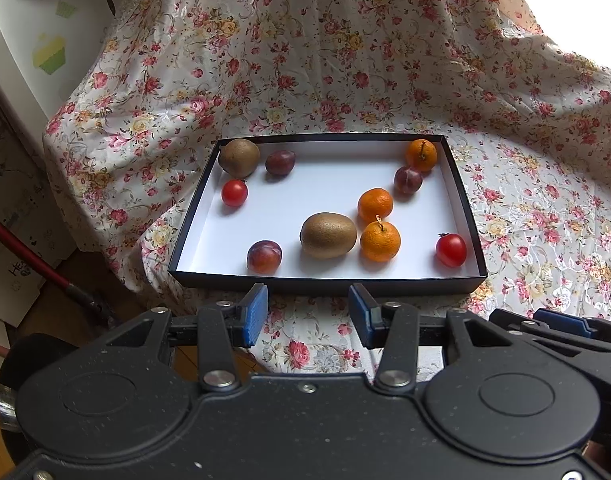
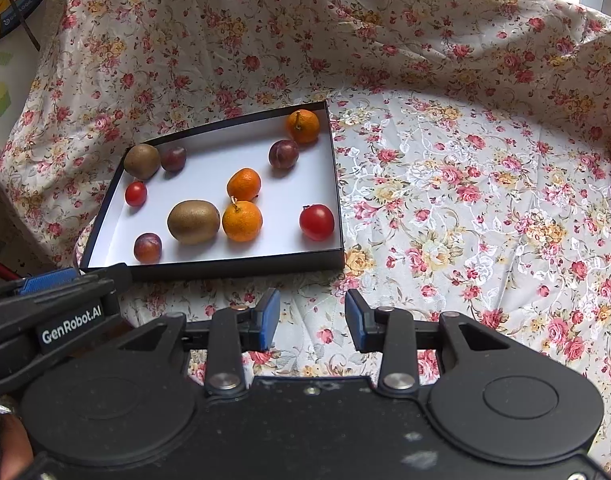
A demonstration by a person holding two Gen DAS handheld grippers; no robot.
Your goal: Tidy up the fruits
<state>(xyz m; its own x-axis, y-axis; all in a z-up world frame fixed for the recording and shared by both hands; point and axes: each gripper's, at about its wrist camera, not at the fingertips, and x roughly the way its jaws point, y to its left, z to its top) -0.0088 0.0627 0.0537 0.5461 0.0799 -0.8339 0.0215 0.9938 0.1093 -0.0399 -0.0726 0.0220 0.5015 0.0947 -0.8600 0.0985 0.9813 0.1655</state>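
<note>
A shallow black cardboard tray with a white floor (image 1: pixel 193 216) lies on the flowered cloth (image 1: pixel 345 60). Inside its left end, a brown fuzzy kiwi (image 1: pixel 239 157), dark purple plum (image 1: pixel 280 162) and small red tomato (image 1: pixel 234 192) sit mixed. Mid-tray, another kiwi (image 1: pixel 328 235) touches a stemmed orange mandarin (image 1: pixel 380 241). The kinds lie scattered, not grouped. Just before the tray's near wall, the left tool (image 1: pixel 308 314) and right tool (image 2: pixel 312 317) hover spread, holding nothing, seemingly poised to reach in.

A home: floral cloth (image 1: pixel 345 60) draped over furniture, cupcake stickers (image 1: pixel 49 56) on a white cabinet.
</note>
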